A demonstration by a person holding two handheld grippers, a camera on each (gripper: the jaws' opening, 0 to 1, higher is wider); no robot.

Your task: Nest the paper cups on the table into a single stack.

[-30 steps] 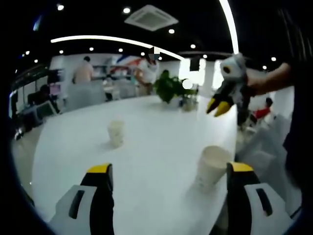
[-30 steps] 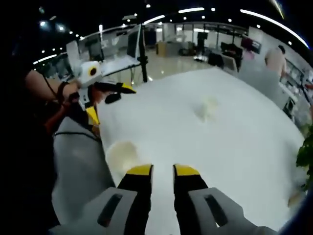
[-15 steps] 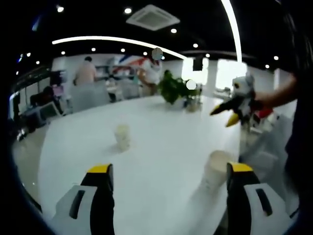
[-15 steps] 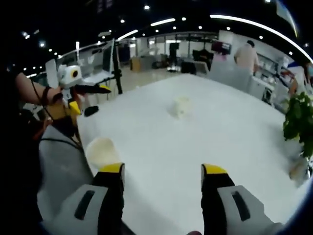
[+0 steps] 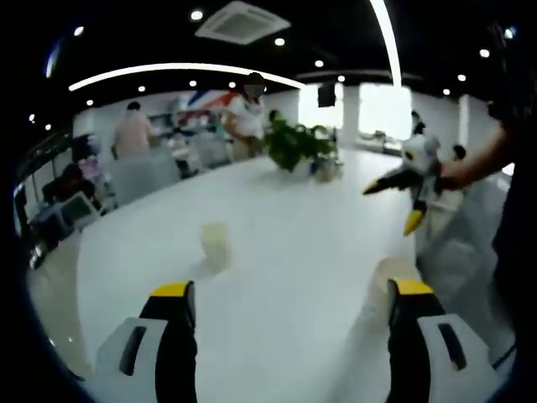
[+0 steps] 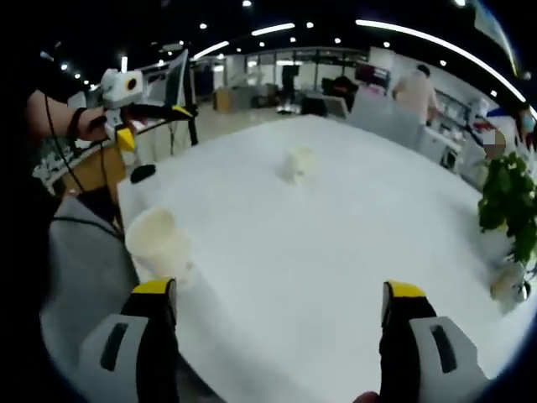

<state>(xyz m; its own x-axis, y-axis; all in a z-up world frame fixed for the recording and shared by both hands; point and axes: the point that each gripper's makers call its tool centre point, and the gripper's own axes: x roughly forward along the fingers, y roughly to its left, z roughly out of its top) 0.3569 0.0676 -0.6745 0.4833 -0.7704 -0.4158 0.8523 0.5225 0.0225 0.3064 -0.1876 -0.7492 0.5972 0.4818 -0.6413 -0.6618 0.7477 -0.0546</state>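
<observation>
Two white paper cups stand upright and apart on a white table (image 5: 285,218). In the left gripper view, one cup (image 5: 215,242) is mid-table and the other cup (image 5: 388,277) sits near the table's edge, just beside my right-hand jaw. My left gripper (image 5: 291,290) is open and holds nothing. The right gripper (image 5: 404,191), held by a hand, hovers over the table's right side. In the right gripper view, the near cup (image 6: 158,242) is just above my left-hand jaw and the far cup (image 6: 298,164) is mid-table. My right gripper (image 6: 279,290) is wide open and holds nothing. The left gripper (image 6: 138,105) hangs at the upper left.
A potted plant (image 5: 298,144) stands at the table's far end, seen as a plant (image 6: 508,201) at the right edge. People and chairs are beyond the table. A grey seat (image 6: 84,269) sits by the table's near edge.
My right gripper has gone from nearly shut to wide open. The left gripper stayed open. Both cameras have shifted; the cups have not moved on the table.
</observation>
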